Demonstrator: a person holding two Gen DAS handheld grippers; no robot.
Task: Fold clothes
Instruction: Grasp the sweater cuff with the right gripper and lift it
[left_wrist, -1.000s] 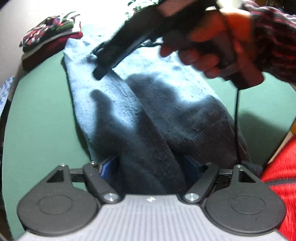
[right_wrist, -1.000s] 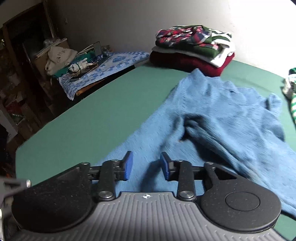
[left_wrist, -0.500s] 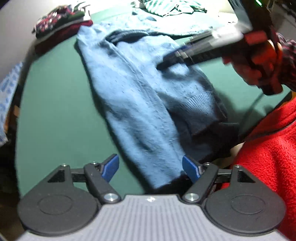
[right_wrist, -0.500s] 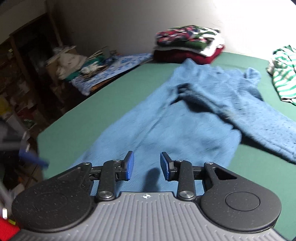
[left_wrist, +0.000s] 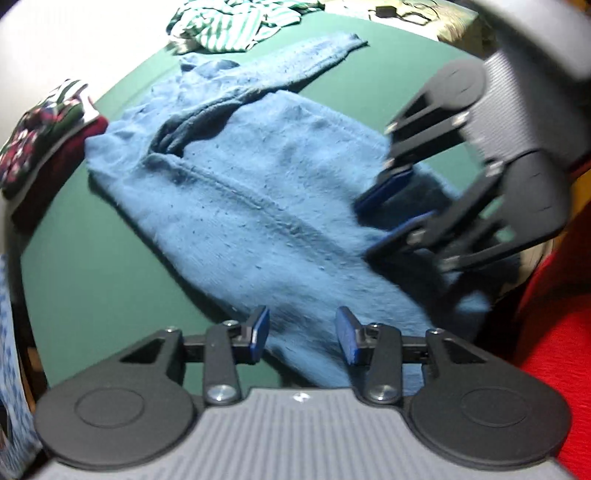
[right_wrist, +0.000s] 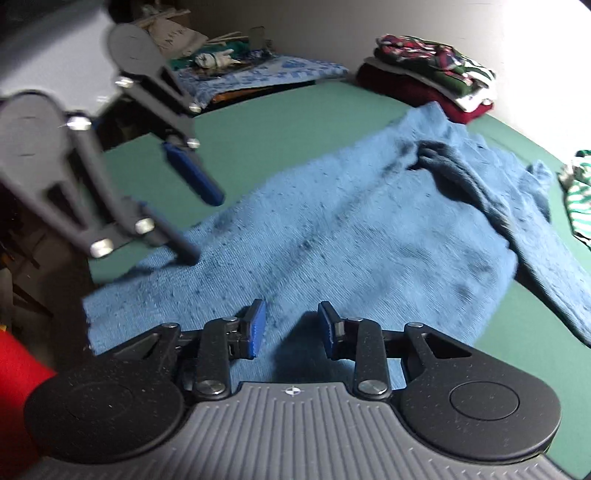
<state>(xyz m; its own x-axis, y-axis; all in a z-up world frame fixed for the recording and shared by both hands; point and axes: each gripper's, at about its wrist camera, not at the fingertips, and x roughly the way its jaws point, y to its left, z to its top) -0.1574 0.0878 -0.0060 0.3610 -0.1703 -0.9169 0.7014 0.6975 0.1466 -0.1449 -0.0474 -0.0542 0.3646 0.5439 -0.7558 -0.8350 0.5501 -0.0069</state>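
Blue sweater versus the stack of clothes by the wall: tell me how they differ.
The blue sweater is a single garment lying spread out on the green table, one sleeve across its chest; the stack of clothes is several garments, folded and piled. The blue sweater is one plain colour; the stack of clothes mixes dark red, plaid, green and white. Both rest on the same table.

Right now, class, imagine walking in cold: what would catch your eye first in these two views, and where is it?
The blue sweater sprawls across the middle of the green table, one sleeve flung toward the far edge. Both grippers hang open over its near hem, the left beside the right. At the far corner sits a neat stack of folded clothes, with a striped garment lying loose.
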